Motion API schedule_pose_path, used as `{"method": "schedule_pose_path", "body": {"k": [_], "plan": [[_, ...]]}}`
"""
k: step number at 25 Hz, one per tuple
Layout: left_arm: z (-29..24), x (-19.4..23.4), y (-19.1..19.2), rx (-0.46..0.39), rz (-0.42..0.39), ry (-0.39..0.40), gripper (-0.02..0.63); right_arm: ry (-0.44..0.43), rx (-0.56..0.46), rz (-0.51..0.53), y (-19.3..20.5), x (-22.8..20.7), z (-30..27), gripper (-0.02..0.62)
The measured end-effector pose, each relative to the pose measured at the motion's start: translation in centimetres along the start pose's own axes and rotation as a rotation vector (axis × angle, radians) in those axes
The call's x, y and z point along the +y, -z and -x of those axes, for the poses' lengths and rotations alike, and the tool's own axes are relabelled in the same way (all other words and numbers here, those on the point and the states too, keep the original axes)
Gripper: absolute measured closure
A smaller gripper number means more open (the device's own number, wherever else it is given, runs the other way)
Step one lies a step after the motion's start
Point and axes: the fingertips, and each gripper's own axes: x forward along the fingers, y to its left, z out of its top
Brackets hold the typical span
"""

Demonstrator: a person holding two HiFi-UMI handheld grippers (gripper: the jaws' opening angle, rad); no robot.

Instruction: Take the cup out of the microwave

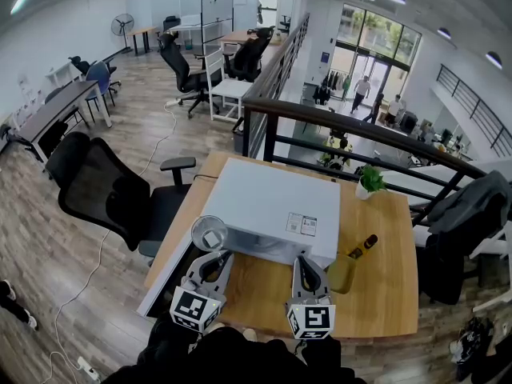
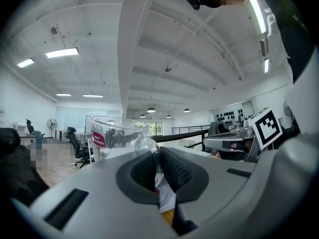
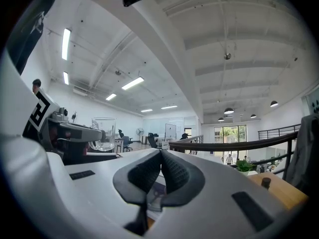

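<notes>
At the front left corner of the microwave (image 1: 268, 202), the left gripper (image 1: 213, 256) is holding the clear glass cup (image 1: 210, 233) upright, its jaws pinching tight on the handle. The right gripper (image 1: 309, 264) is hovering alongside, jaws pressed together on nothing. The cup is probably clear of the cavity, though the door is hidden from above. Doing this well means carrying it level and setting it gently on the table (image 1: 376, 294).

Left tool (image 1: 213, 256) holds glass cup (image 1: 210, 233) at microwave (image 1: 268, 202) front-left corner.
</notes>
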Motion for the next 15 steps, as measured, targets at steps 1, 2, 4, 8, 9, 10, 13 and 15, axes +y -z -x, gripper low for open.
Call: {"method": "schedule_pose_path", "body": {"k": [1, 2, 4, 8, 9, 10, 13, 15], "plan": [[0.02, -0.04, -0.04, 0.0, -0.001, -0.001, 0.581, -0.003, 0.004, 0.001, 0.06, 0.02, 0.05, 0.58], [0.06, -0.06, -0.09, 0.0, -0.002, -0.001, 0.581, -0.004, 0.007, 0.001, 0.07, 0.06, 0.1, 0.58], [0.13, -0.05, -0.15, 0.002, -0.001, -0.002, 0.581, -0.003, 0.01, 0.003, 0.04, 0.12, 0.19, 0.58], [0.04, 0.02, -0.09, 0.002, 0.0, -0.001, 0.581, -0.002, 0.007, 0.005, -0.07, 0.17, 0.09, 0.58], [0.03, -0.01, -0.09, 0.003, 0.0, 0.001, 0.581, -0.002, 0.007, 0.005, -0.12, 0.16, 0.1, 0.58], [0.04, -0.07, -0.09, 0.003, 0.001, 0.002, 0.581, -0.001, 0.007, 0.005, -0.16, 0.16, 0.13, 0.58], [0.12, -0.23, -0.05, 0.002, 0.002, 0.006, 0.581, 0.001, 0.007, 0.006, -0.17, 0.16, 0.28, 0.58], [0.09, -0.27, -0.07, 0.001, 0.003, 0.01, 0.581, 0.002, 0.006, 0.007, -0.23, 0.18, 0.23, 0.58]]}}
